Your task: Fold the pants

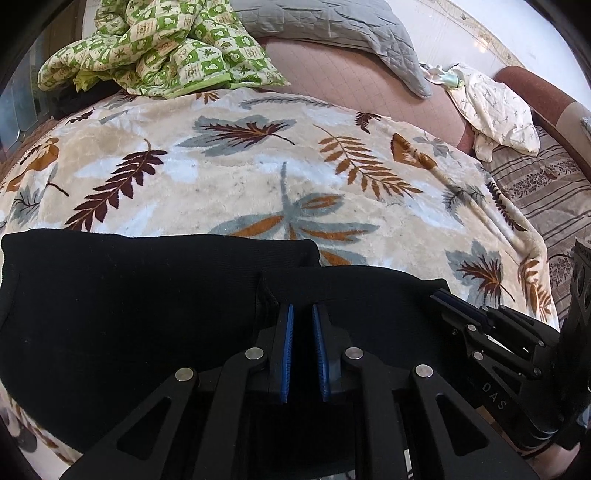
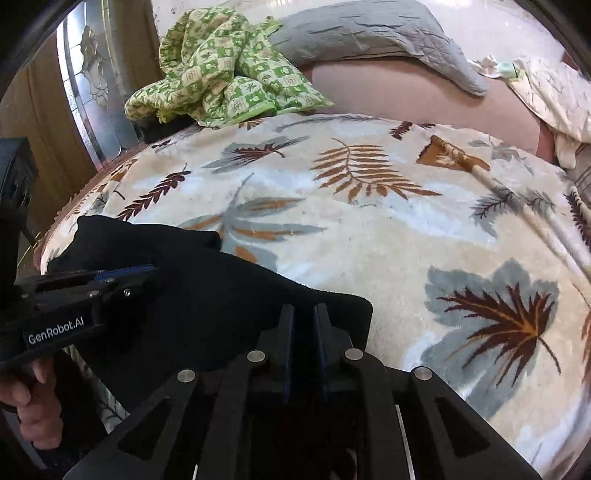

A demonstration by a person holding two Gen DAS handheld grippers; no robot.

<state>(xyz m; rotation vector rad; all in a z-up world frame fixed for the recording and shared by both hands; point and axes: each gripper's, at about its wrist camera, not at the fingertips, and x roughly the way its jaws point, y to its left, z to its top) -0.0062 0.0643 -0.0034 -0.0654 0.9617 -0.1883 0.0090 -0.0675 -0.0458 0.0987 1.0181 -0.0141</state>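
Black pants (image 1: 147,314) lie partly folded on a leaf-patterned blanket (image 1: 240,177); they also show in the right wrist view (image 2: 207,295). My left gripper (image 1: 303,310) is over the pants' upper layer, its blue pads close together with black cloth between them. My right gripper (image 2: 304,310) sits at the pants' right corner, fingers narrowly apart and clamped on the black cloth. Each gripper shows from the side in the other view: the right one (image 1: 443,295) and the left one (image 2: 147,269), both pinched on the cloth edge.
A green checked quilt (image 1: 159,48) is bunched at the back left. A grey quilted cover (image 1: 332,26) and a white printed cloth (image 1: 495,107) lie at the back. A striped sheet (image 1: 546,192) is on the right. A wooden door (image 2: 37,110) is left.
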